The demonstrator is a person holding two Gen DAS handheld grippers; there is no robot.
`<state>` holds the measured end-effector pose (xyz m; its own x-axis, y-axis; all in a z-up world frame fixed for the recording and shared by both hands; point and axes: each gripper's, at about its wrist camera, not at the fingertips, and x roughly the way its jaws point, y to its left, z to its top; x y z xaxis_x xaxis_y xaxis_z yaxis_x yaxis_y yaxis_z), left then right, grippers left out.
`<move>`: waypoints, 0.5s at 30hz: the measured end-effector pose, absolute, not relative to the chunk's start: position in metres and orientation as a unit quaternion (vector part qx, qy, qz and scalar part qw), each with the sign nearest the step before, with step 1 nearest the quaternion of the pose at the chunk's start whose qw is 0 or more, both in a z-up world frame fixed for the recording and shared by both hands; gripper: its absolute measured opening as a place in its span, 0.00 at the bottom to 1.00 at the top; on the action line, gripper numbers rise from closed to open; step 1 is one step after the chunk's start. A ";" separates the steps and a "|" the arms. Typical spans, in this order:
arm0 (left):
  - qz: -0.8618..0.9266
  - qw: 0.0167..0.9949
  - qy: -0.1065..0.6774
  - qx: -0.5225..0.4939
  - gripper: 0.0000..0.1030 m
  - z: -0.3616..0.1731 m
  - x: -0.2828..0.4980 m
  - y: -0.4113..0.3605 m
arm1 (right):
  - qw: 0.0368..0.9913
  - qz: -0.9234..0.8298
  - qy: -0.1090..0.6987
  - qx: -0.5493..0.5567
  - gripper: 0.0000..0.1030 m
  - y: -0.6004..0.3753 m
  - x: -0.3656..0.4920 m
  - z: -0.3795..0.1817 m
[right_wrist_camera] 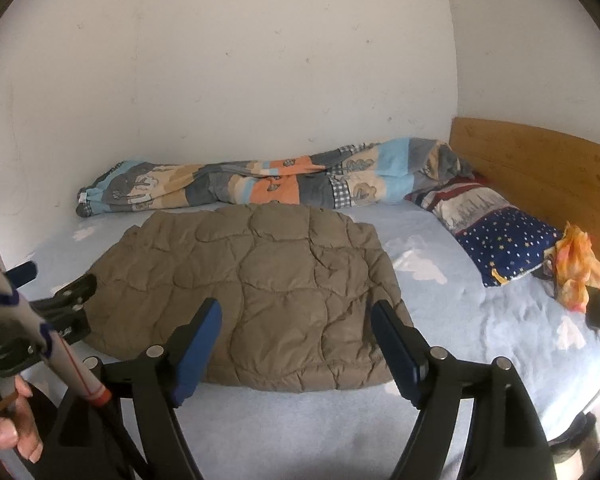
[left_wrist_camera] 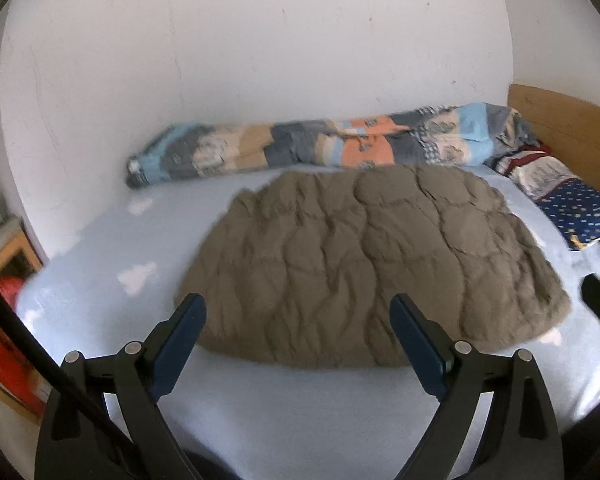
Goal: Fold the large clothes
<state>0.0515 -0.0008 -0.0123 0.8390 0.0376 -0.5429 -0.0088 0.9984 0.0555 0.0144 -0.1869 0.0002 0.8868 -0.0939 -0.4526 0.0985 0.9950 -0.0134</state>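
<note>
A quilted olive-brown jacket (left_wrist_camera: pixel 364 264) (right_wrist_camera: pixel 256 296) lies folded into a compact block on the light blue bed sheet (left_wrist_camera: pixel 300 412) (right_wrist_camera: pixel 308 424). My left gripper (left_wrist_camera: pixel 298 308) hovers open above the jacket's near edge, nothing between its blue pads. In the right wrist view my right gripper (right_wrist_camera: pixel 296 312) stands open too, over the jacket's near right part, its pads apart from the fabric. The left gripper's black frame (right_wrist_camera: pixel 70 300) shows at that view's left edge, beside the jacket's left side. A hand (right_wrist_camera: pixel 12 428) is at the lower left there.
A rolled patchwork duvet (left_wrist_camera: pixel 320 144) (right_wrist_camera: pixel 260 184) lies along the white wall. A star-print pillow (right_wrist_camera: pixel 500 240) (left_wrist_camera: pixel 572 204) rests by the wooden headboard (right_wrist_camera: pixel 540 168), with an orange cloth (right_wrist_camera: pixel 576 268) and a phone (right_wrist_camera: pixel 598 308) near it. Orange items (left_wrist_camera: pixel 4 344) stand left of the bed.
</note>
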 end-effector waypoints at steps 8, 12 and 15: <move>-0.020 0.956 0.291 0.027 0.92 -0.010 0.045 -0.005 | 0.958 -0.067 0.279 -0.010 0.81 -0.182 0.017 -0.014; 0.007 0.953 0.300 0.041 0.92 -0.014 0.051 -0.006 | 0.954 -0.072 0.291 -0.010 0.81 -0.182 0.022 -0.019; 0.016 0.951 0.305 0.038 0.92 -0.015 0.057 -0.003 | 0.951 -0.075 0.301 -0.015 0.81 -0.184 0.026 -0.024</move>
